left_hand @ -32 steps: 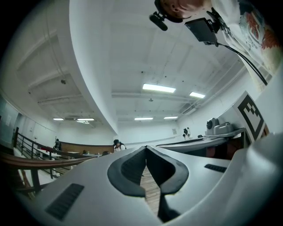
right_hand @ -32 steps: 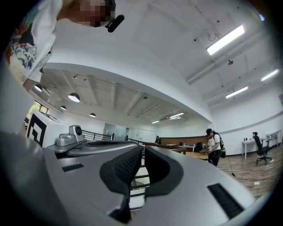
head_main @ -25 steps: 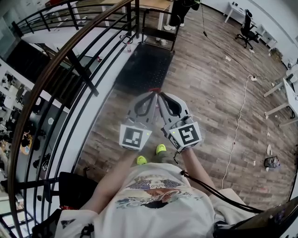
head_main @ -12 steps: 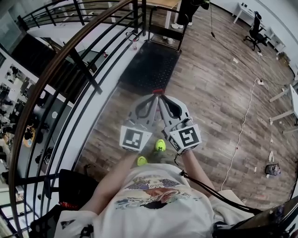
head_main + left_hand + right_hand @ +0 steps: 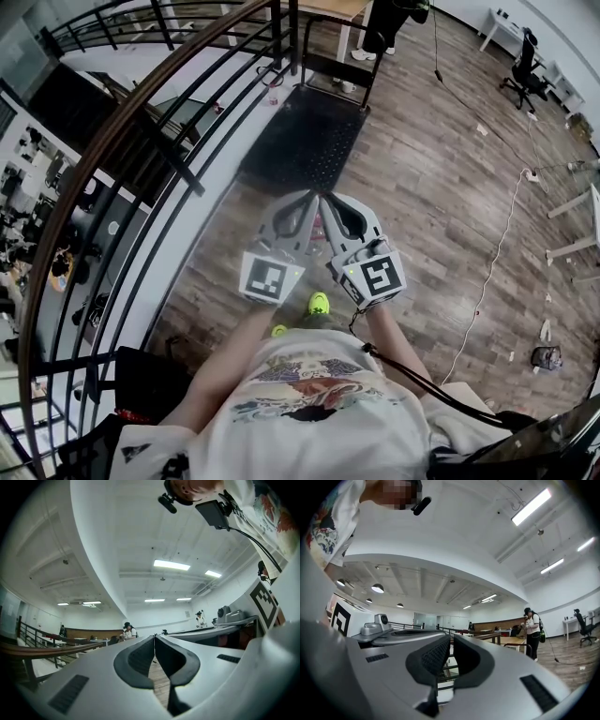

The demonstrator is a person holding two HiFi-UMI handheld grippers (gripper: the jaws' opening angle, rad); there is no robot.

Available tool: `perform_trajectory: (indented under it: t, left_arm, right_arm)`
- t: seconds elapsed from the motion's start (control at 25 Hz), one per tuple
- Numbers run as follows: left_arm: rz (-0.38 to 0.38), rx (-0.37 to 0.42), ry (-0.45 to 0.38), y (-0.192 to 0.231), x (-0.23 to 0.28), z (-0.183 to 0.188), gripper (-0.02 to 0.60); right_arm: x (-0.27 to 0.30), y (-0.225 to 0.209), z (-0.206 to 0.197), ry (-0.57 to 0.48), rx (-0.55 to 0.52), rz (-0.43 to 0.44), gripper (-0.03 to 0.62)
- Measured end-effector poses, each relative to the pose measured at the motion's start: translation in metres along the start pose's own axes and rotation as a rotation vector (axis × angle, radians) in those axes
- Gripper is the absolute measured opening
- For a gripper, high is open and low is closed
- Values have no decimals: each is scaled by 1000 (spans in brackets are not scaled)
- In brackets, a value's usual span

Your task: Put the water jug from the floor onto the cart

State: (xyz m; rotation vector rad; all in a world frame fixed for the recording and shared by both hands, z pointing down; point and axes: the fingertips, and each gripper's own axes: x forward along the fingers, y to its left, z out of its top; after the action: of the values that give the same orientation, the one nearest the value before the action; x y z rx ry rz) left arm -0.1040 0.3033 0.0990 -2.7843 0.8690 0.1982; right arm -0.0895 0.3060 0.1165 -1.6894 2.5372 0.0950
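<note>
The cart (image 5: 305, 141) is a black flat platform with a dark handle at its far end, lying on the wood floor ahead of me. No water jug shows in any view. My left gripper (image 5: 311, 196) and right gripper (image 5: 324, 197) are held side by side at chest height, their tips nearly touching and pointing toward the cart. Both are shut with nothing between the pads. In the left gripper view the left gripper (image 5: 154, 637) has its dark pads pressed together; the right gripper (image 5: 451, 637) looks the same in its own view.
A curved dark railing (image 5: 141, 122) runs along my left beside a drop to a lower floor. A white cable (image 5: 492, 253) trails over the floor at right. A person (image 5: 384, 23) stands beyond the cart, near a table. An office chair (image 5: 525, 75) is far right.
I have walked forward: the cart and floor have slid nearer in the head view. Both grippers stayed shut and side by side in front of me.
</note>
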Motion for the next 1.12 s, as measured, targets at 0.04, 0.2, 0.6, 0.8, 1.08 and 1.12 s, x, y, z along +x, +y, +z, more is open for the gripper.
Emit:
perform_trajectory:
  t: [0.04, 0.2, 0.6, 0.8, 1.08, 1.12]
  left_arm:
    - [1, 1, 3, 0, 7, -2, 12]
    - [13, 4, 19, 2, 32, -12, 12]
    - [33, 0, 36, -2, 76, -36, 12]
    - [37, 12, 59, -9, 95, -48, 12]
    - [68, -3, 73, -3, 118, -59, 12]
    - [69, 1, 81, -2, 121, -61, 12]
  right_arm:
    - [2, -7, 0, 2, 4, 5, 31]
    - [10, -32, -6, 12, 17, 31, 31]
    - [21, -81, -21, 25, 34, 82, 31]
    - [21, -104, -28, 26, 38, 113, 31]
    - [33, -126, -36, 35, 55, 119, 31]
    - [34, -129, -36, 36, 57, 121, 31]
